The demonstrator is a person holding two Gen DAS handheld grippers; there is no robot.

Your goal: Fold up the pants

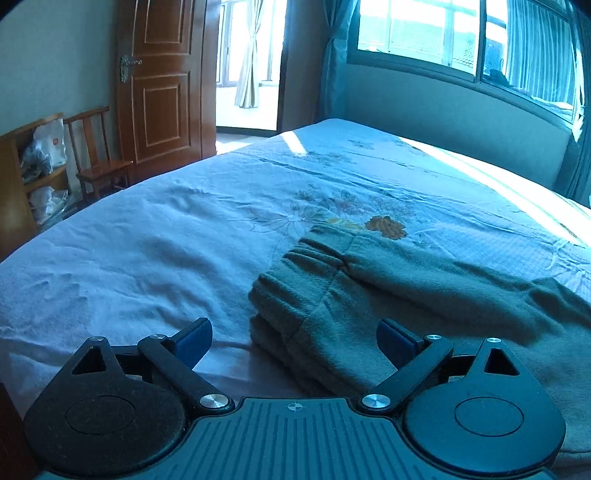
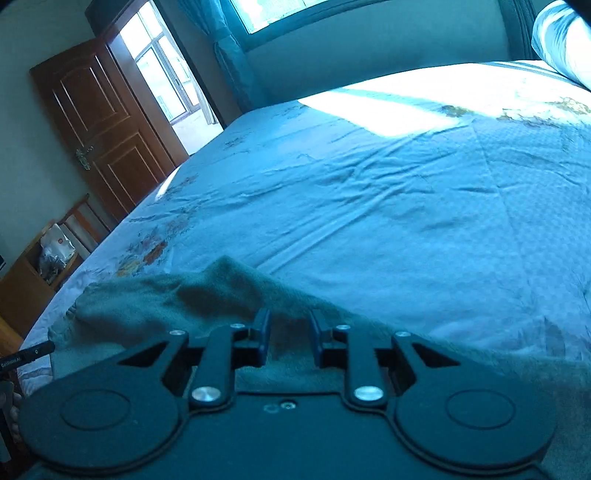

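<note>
Dark green pants (image 1: pixel 369 280) lie folded on the blue bed sheet (image 1: pixel 147 240), the gathered waistband to the left and the legs running off to the right. My left gripper (image 1: pixel 291 328) hovers over the near waistband corner, open wide, its blue pads touching nothing. In the right wrist view the pants (image 2: pixel 166 299) spread low across the frame, with one cloth corner peaked up. My right gripper (image 2: pixel 289 315) is low over the cloth. Its pads stand a narrow gap apart, and the fabric shows between and below them without being pinched.
The bed (image 2: pixel 369 221) reaches far back to a grey wall under a window (image 1: pixel 424 33). A brown door (image 1: pixel 162 81), a wooden chair (image 1: pixel 99 158) and a shelf with bags (image 1: pixel 40 155) stand left of the bed. A pillow (image 2: pixel 561 37) lies at the far right.
</note>
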